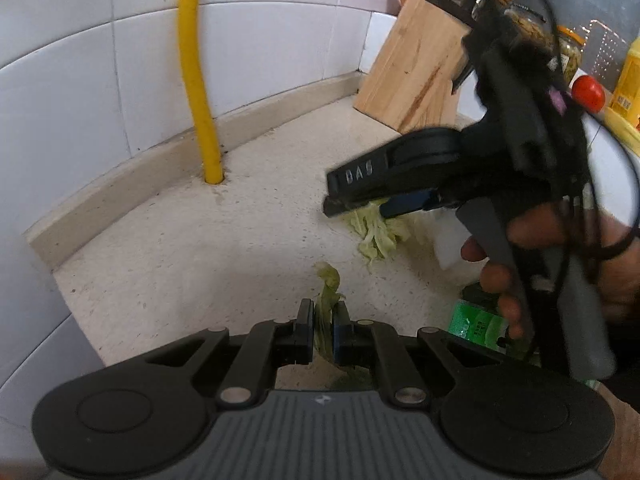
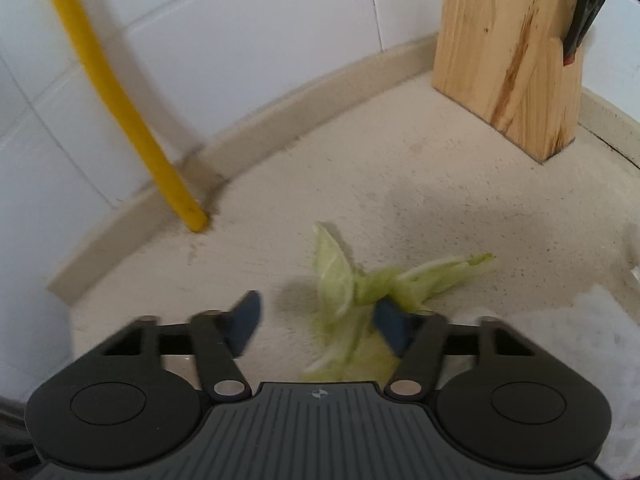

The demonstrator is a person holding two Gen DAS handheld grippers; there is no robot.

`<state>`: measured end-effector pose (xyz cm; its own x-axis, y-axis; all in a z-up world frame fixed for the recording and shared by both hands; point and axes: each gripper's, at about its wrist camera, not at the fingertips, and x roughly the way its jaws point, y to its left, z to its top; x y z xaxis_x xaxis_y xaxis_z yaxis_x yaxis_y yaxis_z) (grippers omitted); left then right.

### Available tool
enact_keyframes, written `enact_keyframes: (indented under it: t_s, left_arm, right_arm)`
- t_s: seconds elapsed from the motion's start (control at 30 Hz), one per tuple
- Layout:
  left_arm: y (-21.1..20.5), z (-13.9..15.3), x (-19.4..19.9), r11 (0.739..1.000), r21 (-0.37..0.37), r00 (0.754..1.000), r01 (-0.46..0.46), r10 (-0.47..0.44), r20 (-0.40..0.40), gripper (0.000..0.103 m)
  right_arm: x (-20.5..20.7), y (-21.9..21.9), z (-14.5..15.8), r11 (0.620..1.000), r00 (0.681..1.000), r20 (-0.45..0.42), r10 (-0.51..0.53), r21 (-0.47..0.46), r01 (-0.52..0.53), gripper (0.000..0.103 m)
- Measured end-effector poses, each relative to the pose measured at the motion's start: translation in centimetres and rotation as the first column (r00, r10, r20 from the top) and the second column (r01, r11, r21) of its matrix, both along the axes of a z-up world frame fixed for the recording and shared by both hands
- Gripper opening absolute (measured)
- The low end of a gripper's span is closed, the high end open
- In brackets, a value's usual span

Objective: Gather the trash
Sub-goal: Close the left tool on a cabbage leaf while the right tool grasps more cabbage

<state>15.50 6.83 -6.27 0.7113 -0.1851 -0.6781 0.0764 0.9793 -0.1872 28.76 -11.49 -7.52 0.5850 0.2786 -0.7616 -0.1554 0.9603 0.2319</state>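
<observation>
The left gripper (image 1: pixel 324 320) has its two fingers drawn close together, clamped on a limp strip of pale green cabbage leaf (image 1: pixel 327 292) that sticks up between the pads and hangs down below them. The right gripper (image 2: pixel 318 320) stands with its fingers wide apart; a second cabbage scrap (image 2: pixel 360 284) lies crumpled against the inner face of its right-hand finger, resting on the worktop (image 2: pixel 420 184), while the other finger is clear of it. In the left wrist view that same right gripper (image 1: pixel 360 204) reaches in from the right, held in a hand (image 1: pixel 560 256), its tip low over the loose leaf pile (image 1: pixel 376 232) on the speckled beige worktop (image 1: pixel 200 260).

Just beside the hand, near the lower right, lies a green printed packet (image 1: pixel 476 324), partly hidden. A white patch (image 2: pixel 580 344) lies to the right of the scrap; I cannot tell what it is.

Farther back, a yellow pipe (image 1: pixel 198 80) rises from the worktop against the white tiled wall (image 1: pixel 80 80). A wooden knife block (image 1: pixel 416 68) stands tilted near the corner, dark handles in its top. Beyond it sit a glass jar (image 1: pixel 568 52), a red round object (image 1: pixel 588 94) and a yellow bottle (image 1: pixel 628 88).
</observation>
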Motion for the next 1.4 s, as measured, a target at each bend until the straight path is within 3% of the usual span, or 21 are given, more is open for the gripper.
enact_keyframes:
  t_s: [0.07,0.17,0.2,0.27,0.47,0.6,0.67,0.73,0.77,0.83,0.97,1.03,1.1,1.13,1.2,1.4]
  left_arm:
    - [0.1,0.0,-0.2,1.0,-0.002,1.0,-0.004,0.004,0.005,0.006]
    - [0.1,0.0,-0.5,1.0,0.0,1.0,-0.009,0.009,0.009,0.006]
    - [0.1,0.1,-0.7,1.0,-0.002,1.0,-0.011,0.011,0.013,0.006]
    - [0.3,0.2,-0.9,1.0,-0.007,1.0,-0.013,0.013,0.022,0.006]
    - [0.5,0.3,-0.9,1.0,-0.017,0.999,-0.025,0.026,0.024,0.006]
    - [0.6,-0.3,-1.0,1.0,0.002,1.0,-0.016,0.016,0.018,0.007]
    - [0.6,-0.7,-0.8,1.0,0.009,1.0,-0.004,0.004,0.004,0.013]
    - [0.4,-1.1,-0.5,1.0,0.022,1.0,-0.008,0.008,-0.008,0.025]
    - [0.4,-1.3,-0.4,1.0,0.025,1.0,-0.009,0.009,-0.011,0.03]
    - [0.2,-1.5,-0.3,1.0,0.018,1.0,0.001,-0.001,-0.021,0.031]
    - [-1.0,-1.6,0.0,0.997,0.047,0.998,0.054,-0.053,-0.026,0.036]
    - [-1.6,-2.1,0.5,0.996,0.069,0.998,0.057,-0.054,-0.045,0.035]
    - [-1.9,-2.3,0.8,0.995,0.091,0.998,0.043,-0.039,-0.046,0.025]
    - [-1.9,-2.1,0.8,0.994,0.104,0.998,0.035,-0.03,-0.05,0.011]
    - [-1.6,-2.0,0.8,0.995,0.095,0.998,0.022,-0.016,-0.062,0.009]
    - [0.1,-1.2,0.0,0.999,0.023,0.999,-0.024,0.025,-0.032,0.008]
  right_arm:
    - [0.0,0.1,-0.1,0.999,1.0,0.017,0.014,-0.034,-0.013,0.055]
    - [-0.2,0.0,0.0,0.997,1.0,0.026,0.015,-0.075,-0.013,0.03]
    - [-0.2,-0.4,0.2,0.999,1.0,0.02,0.019,-0.038,-0.018,0.013]
    - [-0.2,-1.8,0.9,0.997,1.0,0.003,0.031,0.073,-0.031,0.008]
    - [-1.1,-3.3,3.3,0.989,0.998,0.054,0.027,0.141,-0.035,0.007]
    - [-1.5,-2.7,3.3,0.993,0.997,0.05,0.054,0.106,-0.059,0.01]
    - [-1.4,-2.4,2.5,0.994,0.999,0.026,0.045,0.101,-0.047,0.02]
    - [-1.3,-2.0,1.9,0.998,0.999,0.027,0.019,0.056,-0.02,0.039]
    - [-1.2,-1.9,1.6,0.999,1.0,0.023,0.014,0.047,-0.015,0.055]
    - [-0.8,-1.4,1.3,0.999,1.0,0.004,0.03,0.041,-0.03,0.072]
    - [-0.7,0.1,0.6,0.998,0.998,0.018,0.055,-0.044,-0.054,0.063]
    - [-1.3,0.6,0.6,0.993,0.996,0.044,0.071,-0.093,-0.067,0.04]
    - [-1.5,0.8,0.7,0.99,0.994,0.05,0.096,-0.106,-0.09,0.029]
    - [-1.6,0.6,0.9,0.989,0.993,0.051,0.107,-0.104,-0.101,0.021]
    - [-1.7,-0.2,1.5,0.992,0.992,0.037,0.12,-0.049,-0.119,0.011]
    - [-2.3,-2.9,3.2,0.987,0.996,0.035,0.081,0.138,-0.085,0.01]
